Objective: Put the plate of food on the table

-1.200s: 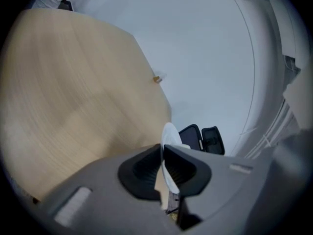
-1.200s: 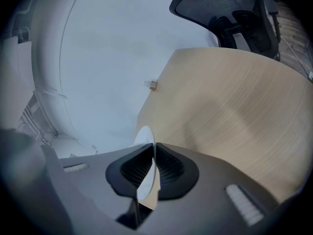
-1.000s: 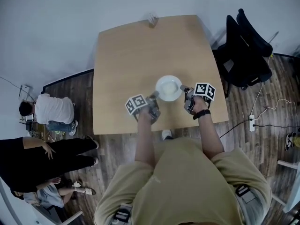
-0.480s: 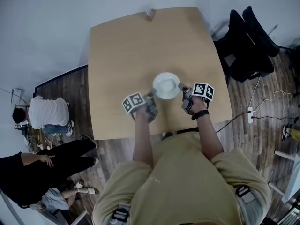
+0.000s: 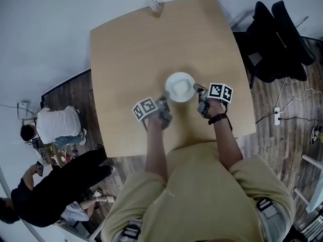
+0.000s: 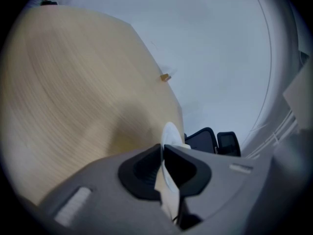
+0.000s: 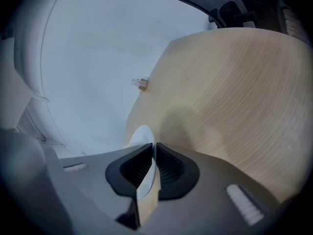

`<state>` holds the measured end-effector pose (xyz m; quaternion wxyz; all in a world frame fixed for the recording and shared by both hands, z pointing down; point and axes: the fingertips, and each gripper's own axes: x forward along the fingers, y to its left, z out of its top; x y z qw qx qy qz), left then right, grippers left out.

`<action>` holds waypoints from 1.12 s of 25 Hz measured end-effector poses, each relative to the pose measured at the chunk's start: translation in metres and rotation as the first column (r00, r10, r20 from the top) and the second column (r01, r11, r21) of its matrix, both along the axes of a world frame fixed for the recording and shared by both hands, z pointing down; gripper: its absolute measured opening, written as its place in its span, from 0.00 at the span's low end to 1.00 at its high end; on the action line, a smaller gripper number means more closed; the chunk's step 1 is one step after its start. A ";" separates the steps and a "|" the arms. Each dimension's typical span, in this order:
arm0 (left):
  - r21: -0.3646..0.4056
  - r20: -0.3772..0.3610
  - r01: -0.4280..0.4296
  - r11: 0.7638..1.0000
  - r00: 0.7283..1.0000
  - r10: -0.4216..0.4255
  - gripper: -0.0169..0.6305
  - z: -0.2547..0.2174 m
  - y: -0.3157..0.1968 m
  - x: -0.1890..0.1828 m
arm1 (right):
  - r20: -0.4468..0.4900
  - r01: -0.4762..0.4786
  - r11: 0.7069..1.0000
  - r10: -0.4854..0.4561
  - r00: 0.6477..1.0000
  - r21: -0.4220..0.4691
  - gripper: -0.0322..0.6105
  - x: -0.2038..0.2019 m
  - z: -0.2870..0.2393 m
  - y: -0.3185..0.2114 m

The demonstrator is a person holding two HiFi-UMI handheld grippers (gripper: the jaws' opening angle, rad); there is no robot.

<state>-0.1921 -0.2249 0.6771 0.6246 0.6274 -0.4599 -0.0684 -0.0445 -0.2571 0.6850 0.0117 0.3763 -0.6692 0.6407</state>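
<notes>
A white plate [image 5: 180, 86] with pale food on it is held over the light wooden table [image 5: 136, 44], toward its near half. My left gripper [image 5: 165, 98] is shut on the plate's left rim and my right gripper [image 5: 197, 89] is shut on its right rim. In the left gripper view the rim of the plate [image 6: 169, 133] runs edge-on between the dark pads of the left gripper [image 6: 162, 153]. The right gripper view likewise has the plate [image 7: 141, 135] pinched in the right gripper [image 7: 153, 153]. Whether the plate touches the table I cannot tell.
A small object [image 5: 155, 6] stands at the table's far edge. Black chairs [image 5: 280, 34] stand to the table's right. People [image 5: 50, 126] sit or crouch on the dark wood floor at the left. A power strip [image 5: 277, 116] and cables lie at the right.
Both grippers have carried the plate a little farther in from the table's near edge, still gripping its two sides. The people at the left have shifted.
</notes>
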 end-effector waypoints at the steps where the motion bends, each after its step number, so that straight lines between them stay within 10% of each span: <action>1: 0.002 0.011 -0.007 1.000 1.000 0.007 0.06 0.003 -0.008 0.001 | -0.004 -0.002 1.000 0.002 1.000 0.002 0.09 0.001 0.002 -0.007; 13: -0.019 0.089 -0.125 0.992 0.988 0.126 0.06 0.048 -0.075 0.056 | -0.084 -0.068 0.998 0.067 0.994 -0.008 0.10 0.057 0.046 -0.060; 28: -0.061 0.285 -0.311 0.948 0.905 0.315 0.09 0.088 -0.126 0.116 | -0.186 -0.140 0.990 0.138 0.973 0.003 0.10 0.115 0.083 -0.097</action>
